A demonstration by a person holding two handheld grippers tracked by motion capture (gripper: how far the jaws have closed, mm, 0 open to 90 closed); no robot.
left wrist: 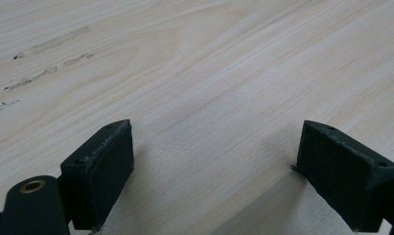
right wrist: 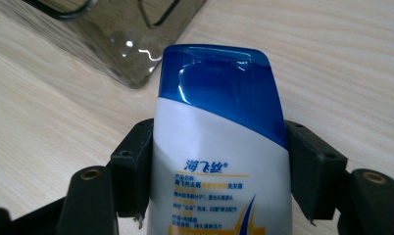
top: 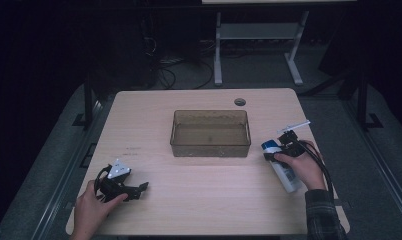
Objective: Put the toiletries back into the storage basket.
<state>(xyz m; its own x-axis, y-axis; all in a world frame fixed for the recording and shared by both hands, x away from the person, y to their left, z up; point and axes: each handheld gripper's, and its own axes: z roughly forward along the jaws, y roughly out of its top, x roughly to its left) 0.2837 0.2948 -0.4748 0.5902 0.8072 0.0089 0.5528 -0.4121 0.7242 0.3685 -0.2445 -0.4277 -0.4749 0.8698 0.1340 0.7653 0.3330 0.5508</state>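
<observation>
A white shampoo bottle [top: 285, 174] with a blue cap lies in my right gripper [top: 279, 153] at the table's right side, cap pointing toward the far left. In the right gripper view both black jaws press against the sides of the bottle [right wrist: 219, 122], so my right gripper [right wrist: 219, 169] is shut on it. The bottle's lower end runs back under the person's right hand. Near the front left corner my left gripper [top: 139, 189] rests low over the wood. Its jaws stand wide apart in the left gripper view, and my left gripper [left wrist: 214, 166] has only bare table between them.
A clear smoky plastic bin [top: 210, 113] stands in the middle of the light wooden table [top: 199, 200], to the left of the bottle; its corner [right wrist: 116, 49] is close ahead of the cap. A round cable hole [top: 240, 102] sits near the far edge.
</observation>
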